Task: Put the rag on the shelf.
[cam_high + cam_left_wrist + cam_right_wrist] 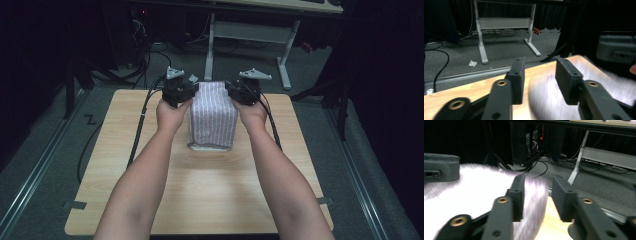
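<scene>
no readable text, labels, brands or numbers anywhere in view

Folded cloth [213, 116] on table [200, 190], towards far edge; left gripper [181, 90] at its far left corner, right gripper [243, 90] at far right.

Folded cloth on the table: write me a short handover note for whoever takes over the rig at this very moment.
Left gripper: jaws open, nothing between them, at the far left corner of the folded cloth.
Right gripper: jaws open, at the far right corner; the cloth's edge lies by its jaws but is not pinched.
Cloth: pale, striped, lying as a narrow folded stack on the wooden table, towards the far edge, between the two hands.
Done: the cloth appears folded and set down, both grippers off it.
Left: probably check that the edges line up, then another fold or draw the hands back; I cannot tell which.
</scene>
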`<state>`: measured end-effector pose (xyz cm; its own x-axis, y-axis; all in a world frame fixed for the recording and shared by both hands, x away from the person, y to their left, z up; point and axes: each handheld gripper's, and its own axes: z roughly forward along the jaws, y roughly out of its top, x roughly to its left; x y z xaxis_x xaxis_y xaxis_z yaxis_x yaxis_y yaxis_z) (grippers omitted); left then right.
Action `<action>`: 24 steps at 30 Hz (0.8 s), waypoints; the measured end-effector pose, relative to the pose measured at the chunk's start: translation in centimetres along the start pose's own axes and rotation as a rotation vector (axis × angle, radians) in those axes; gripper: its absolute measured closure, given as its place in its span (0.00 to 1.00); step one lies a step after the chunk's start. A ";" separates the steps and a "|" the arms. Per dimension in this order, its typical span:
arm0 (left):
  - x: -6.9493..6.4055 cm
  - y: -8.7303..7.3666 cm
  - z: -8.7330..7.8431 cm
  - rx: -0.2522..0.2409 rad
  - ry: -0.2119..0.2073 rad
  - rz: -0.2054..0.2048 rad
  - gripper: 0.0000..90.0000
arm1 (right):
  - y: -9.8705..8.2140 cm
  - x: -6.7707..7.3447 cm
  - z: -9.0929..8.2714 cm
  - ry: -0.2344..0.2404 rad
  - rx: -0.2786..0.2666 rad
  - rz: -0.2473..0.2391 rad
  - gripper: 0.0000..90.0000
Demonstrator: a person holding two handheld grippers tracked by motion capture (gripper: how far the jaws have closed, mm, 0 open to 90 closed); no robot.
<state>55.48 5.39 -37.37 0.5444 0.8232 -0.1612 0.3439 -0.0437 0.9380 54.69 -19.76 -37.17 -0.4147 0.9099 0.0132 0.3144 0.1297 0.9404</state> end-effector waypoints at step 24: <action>-2.7 0.0 -3.5 -0.036 -0.028 0.071 0.65 | 0.2 1.8 -4.1 0.019 -0.053 -0.054 0.66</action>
<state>51.34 5.20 -35.89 0.5876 0.8027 -0.1019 0.2766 -0.0809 0.9576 50.54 -19.68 -35.57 -0.4464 0.8942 -0.0319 0.2459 0.1568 0.9565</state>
